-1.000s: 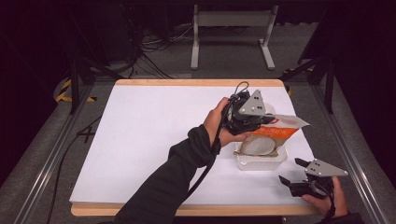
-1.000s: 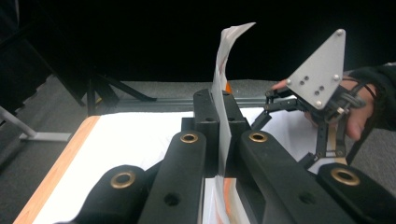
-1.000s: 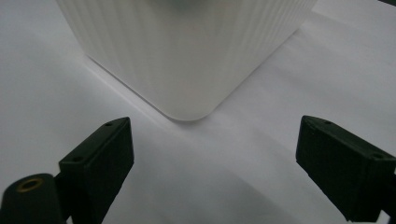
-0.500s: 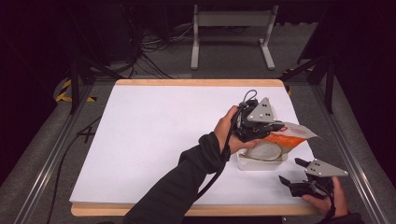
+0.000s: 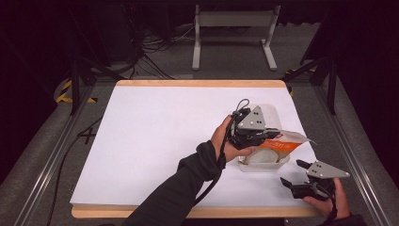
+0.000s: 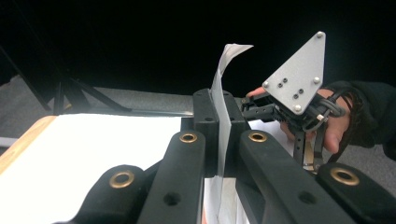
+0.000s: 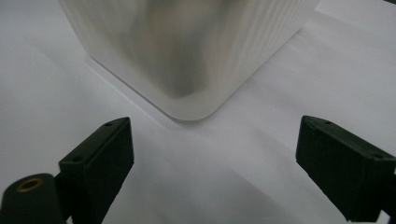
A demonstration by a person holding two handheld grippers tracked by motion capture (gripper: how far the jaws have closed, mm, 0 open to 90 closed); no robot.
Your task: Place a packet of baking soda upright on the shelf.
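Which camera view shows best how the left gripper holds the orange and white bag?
The left gripper view: the left gripper pinches the bag edge between closed jaws. The high view shows the bag over the clear container, the grip hidden. The right gripper view shows the container instead.

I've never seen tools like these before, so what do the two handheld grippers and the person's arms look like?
Both the left gripper and the right gripper are black, with two chunky jaws showing brass-coloured rivets. Each carries a grey three-cornered plate dotted with small screws, and a black cable trails from each. The person wears dark long sleeves.
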